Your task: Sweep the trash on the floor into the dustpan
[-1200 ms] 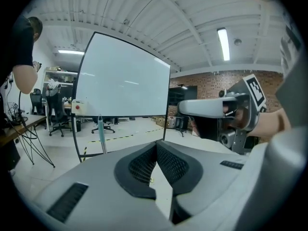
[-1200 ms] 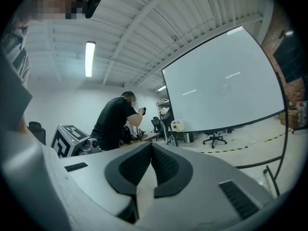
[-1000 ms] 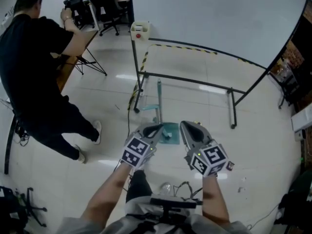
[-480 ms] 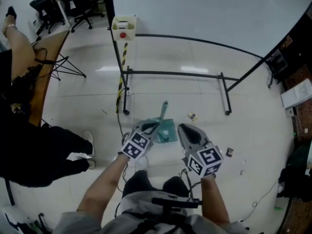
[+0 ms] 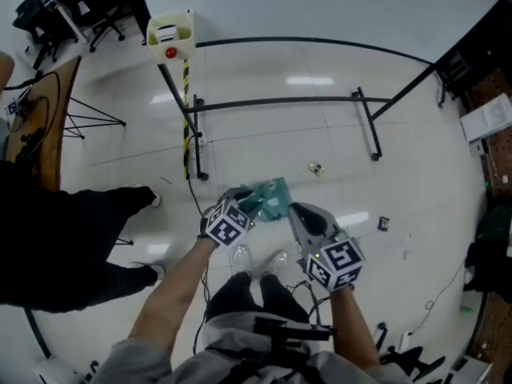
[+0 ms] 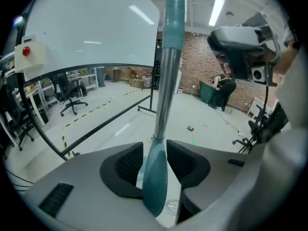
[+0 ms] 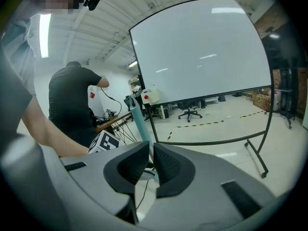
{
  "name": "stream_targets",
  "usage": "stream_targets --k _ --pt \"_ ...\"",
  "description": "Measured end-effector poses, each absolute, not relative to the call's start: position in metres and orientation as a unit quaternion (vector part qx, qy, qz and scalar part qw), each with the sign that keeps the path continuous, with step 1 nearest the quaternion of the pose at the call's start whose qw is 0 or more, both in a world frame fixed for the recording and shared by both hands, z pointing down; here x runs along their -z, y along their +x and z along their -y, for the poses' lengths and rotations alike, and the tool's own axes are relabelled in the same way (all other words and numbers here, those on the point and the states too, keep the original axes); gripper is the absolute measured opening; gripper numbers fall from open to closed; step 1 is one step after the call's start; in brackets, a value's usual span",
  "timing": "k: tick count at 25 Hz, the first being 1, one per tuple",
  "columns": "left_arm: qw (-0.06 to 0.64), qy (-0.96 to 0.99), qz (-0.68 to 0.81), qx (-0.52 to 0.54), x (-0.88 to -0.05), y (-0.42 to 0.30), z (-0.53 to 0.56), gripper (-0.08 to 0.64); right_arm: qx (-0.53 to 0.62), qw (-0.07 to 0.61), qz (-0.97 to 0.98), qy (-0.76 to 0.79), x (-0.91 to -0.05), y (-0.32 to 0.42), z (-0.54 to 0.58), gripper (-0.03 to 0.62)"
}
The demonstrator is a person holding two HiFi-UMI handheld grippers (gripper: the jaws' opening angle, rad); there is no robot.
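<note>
A teal dustpan [image 5: 270, 198] lies on the pale floor just beyond my left gripper [image 5: 244, 204]. In the left gripper view a teal-and-metal handle [image 6: 161, 105] runs up between the jaws of the left gripper [image 6: 155, 154]. Those jaws are opening, and small gaps show beside the handle. My right gripper [image 5: 302, 214] hangs to the right of the dustpan. In the right gripper view its jaws [image 7: 150, 154] are opening, with a narrow gap and nothing between them. The teal handle [image 7: 139, 124] stands beyond. Small trash [image 5: 316, 169] and a dark scrap [image 5: 383, 223] lie on the floor.
A whiteboard's black stand [image 5: 280, 102] crosses the floor ahead, with a cream box with a red button [image 5: 170, 32] on its post. A person in black [image 5: 64, 230] stands at the left. A cable [image 5: 192, 178] trails near the post. My shoes [image 5: 240, 258] are below the grippers.
Both grippers have come down toward the dustpan. The left jaws have parted and now stand round the handle. The person at the left has shifted nearer the frame's edge.
</note>
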State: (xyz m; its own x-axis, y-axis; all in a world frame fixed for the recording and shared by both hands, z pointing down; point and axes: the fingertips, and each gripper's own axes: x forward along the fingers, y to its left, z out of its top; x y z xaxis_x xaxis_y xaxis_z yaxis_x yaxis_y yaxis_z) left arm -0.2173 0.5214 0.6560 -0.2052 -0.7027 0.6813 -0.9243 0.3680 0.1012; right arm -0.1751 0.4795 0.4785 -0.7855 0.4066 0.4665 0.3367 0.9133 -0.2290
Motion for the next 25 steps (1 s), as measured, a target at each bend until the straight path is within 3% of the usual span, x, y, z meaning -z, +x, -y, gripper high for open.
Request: stream_targets --k 8,13,18,25 --pt "0.367 0.581 0.699 -0.197 -0.685 -0.206 -0.5 0.196 -0.046 0.286 0.933 -0.214 -0.483 -0.194 -0.483 0.106" --pt "0.37 0.597 0.68 -0.21 -0.687 -0.207 -0.488 0.195 -0.036 0.295 0.93 -0.215 -0.484 -0.204 -0.485 0.106" --pt "0.37 0.591 0.688 -0.201 -0.689 -0.216 -0.486 0.117 -0.027 0.301 0.926 -0.224 -0.489 -0.215 -0.49 0.106" --pt "0.372 0.59 0.688 -0.201 -0.689 -0.221 -0.486 0.112 -0.014 0.299 0.928 -0.224 -0.491 -0.231 -0.502 0.107"
